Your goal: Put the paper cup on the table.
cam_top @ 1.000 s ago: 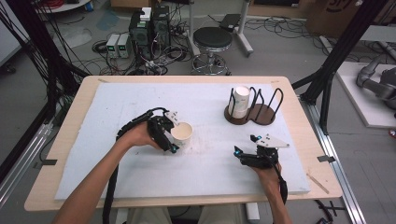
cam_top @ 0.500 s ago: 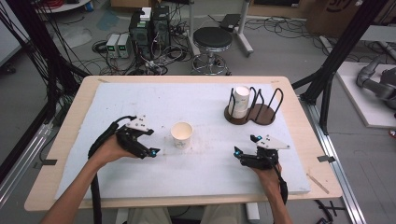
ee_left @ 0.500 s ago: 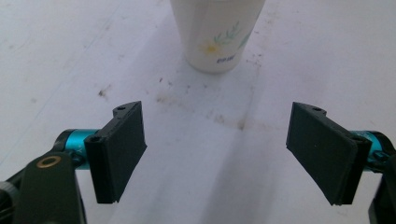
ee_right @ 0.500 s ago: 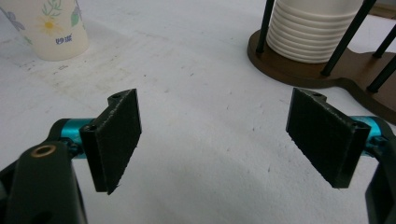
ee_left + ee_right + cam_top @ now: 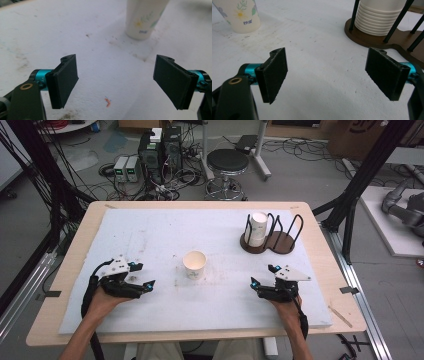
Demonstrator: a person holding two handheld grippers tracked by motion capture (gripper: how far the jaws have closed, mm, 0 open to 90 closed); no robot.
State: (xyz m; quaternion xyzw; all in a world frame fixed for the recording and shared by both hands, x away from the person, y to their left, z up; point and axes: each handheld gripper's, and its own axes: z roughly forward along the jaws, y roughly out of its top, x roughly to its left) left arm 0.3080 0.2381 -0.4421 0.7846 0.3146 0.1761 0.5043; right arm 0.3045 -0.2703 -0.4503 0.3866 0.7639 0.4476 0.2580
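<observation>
Bench [image 5: 150, 207], wooden edge, covered by a white foam sheet [image 5: 150, 240] with faint stains.

Left: my left hand-held gripper [image 5: 145, 285] sits low over the sheet near the front left of the bench, jaws pointing toward the middle. The jaws stand apart with nothing between them; in the left gripper view [image 5: 115, 82] I see only bare sheet and a small orange mark [image 5: 107, 102] between the pads. A black cable [image 5: 90, 290] loops back along my left forearm.

Middle: one paper cup [image 5: 194, 264], upright, mouth open, flower print on its side, standing alone on the sheet. It is well apart from both of my hand-held grippers, roughly between them and a little farther from me. In the left gripper view its lower part [image 5: 143, 18] stands ahead of the jaws, toward the right pad's side. In the right gripper view it [image 5: 238, 15] stands at the upper left.

Right: my right hand-held gripper [image 5: 252, 285] rests near the front right, jaws pointing toward the middle, wide and empty; the right gripper view [image 5: 325, 77] shows bare sheet between the pads.

Far right, back: a dark wooden rack [image 5: 280, 242] with black wire hoops, holding a stack of white cups [image 5: 258, 227] in its left bay. The stack's ribbed rims show in the right gripper view [image 5: 378, 17].
</observation>
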